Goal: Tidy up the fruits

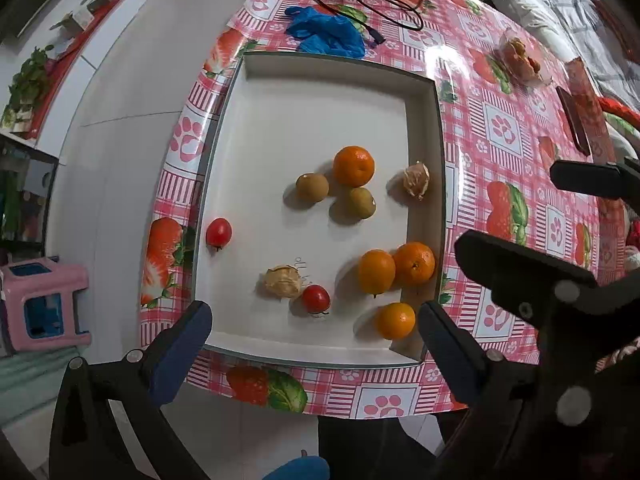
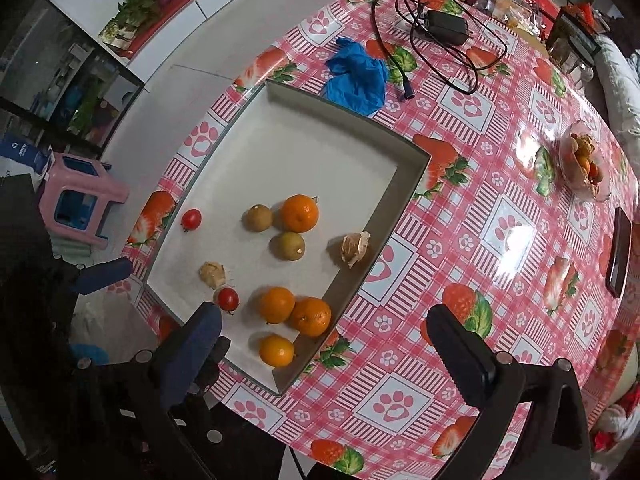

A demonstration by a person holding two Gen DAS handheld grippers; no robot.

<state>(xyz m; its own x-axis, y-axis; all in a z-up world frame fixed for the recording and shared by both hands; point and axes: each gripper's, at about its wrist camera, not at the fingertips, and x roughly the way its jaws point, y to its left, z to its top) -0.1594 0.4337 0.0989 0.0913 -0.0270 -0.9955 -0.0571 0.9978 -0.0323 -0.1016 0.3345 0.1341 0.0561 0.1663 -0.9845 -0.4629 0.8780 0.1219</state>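
Note:
A white tray (image 1: 320,112) on the table holds several oranges, one alone (image 1: 354,166) and three grouped near its front right corner (image 1: 396,320). Two brown round fruits (image 1: 312,187), two papery husked fruits (image 1: 283,281) and two cherry tomatoes (image 1: 219,232) lie among them. My left gripper (image 1: 316,320) hangs open above the tray's near edge, nothing between its pads. My right gripper (image 2: 330,340) stands wide open above the tray's near corner (image 2: 280,390), holding nothing. One orange (image 2: 277,351) lies below it.
A crumpled blue plastic bag (image 1: 326,32) lies just behind the tray, with black cables and an adapter (image 2: 444,26) further back. A glass bowl of fruit (image 2: 586,164) and a dark phone (image 2: 619,252) sit at the right. A pink stool (image 1: 40,304) stands on the floor.

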